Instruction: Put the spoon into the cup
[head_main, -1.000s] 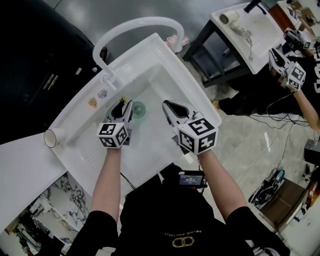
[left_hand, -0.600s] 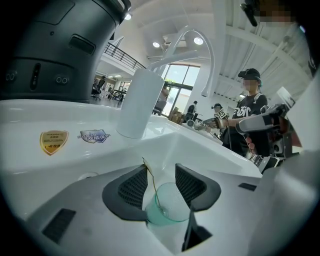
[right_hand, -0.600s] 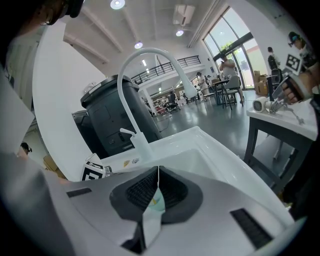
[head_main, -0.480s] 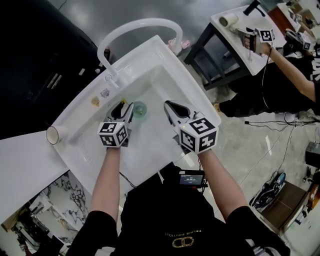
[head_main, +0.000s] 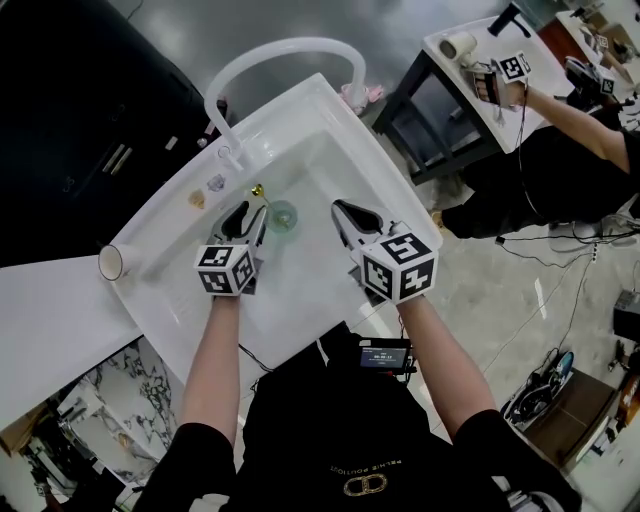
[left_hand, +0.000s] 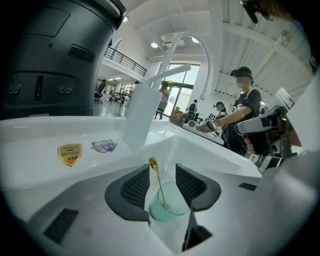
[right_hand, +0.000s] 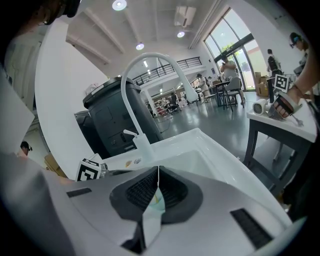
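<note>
A pale green cup (head_main: 281, 216) stands on the floor of the white sink (head_main: 330, 140). A thin gold spoon (head_main: 262, 196) stands in it, its handle down in the cup and its bowl end leaning up toward the faucet. My left gripper (head_main: 248, 213) sits just left of the cup, open. In the left gripper view the spoon (left_hand: 156, 181) and cup (left_hand: 169, 206) lie between the spread fingers of the left gripper (left_hand: 162, 168), and the pads do not touch them. My right gripper (head_main: 341, 209) hovers right of the cup, shut and empty; the right gripper (right_hand: 158, 170) shows its tips meeting.
A tall white faucet (head_main: 280, 50) arches over the sink's far end. A white paper cup (head_main: 110, 262) lies on the left rim, with two stickers (head_main: 206, 191) on the ledge. A dark bin stands at the left. Another person (head_main: 570, 130) works at a table (head_main: 480, 70) at the upper right.
My left gripper's jaws have spread and let go of the spoon, which now stands free in the cup. Both hands have stayed in place. The person in the background raised a gripper.
</note>
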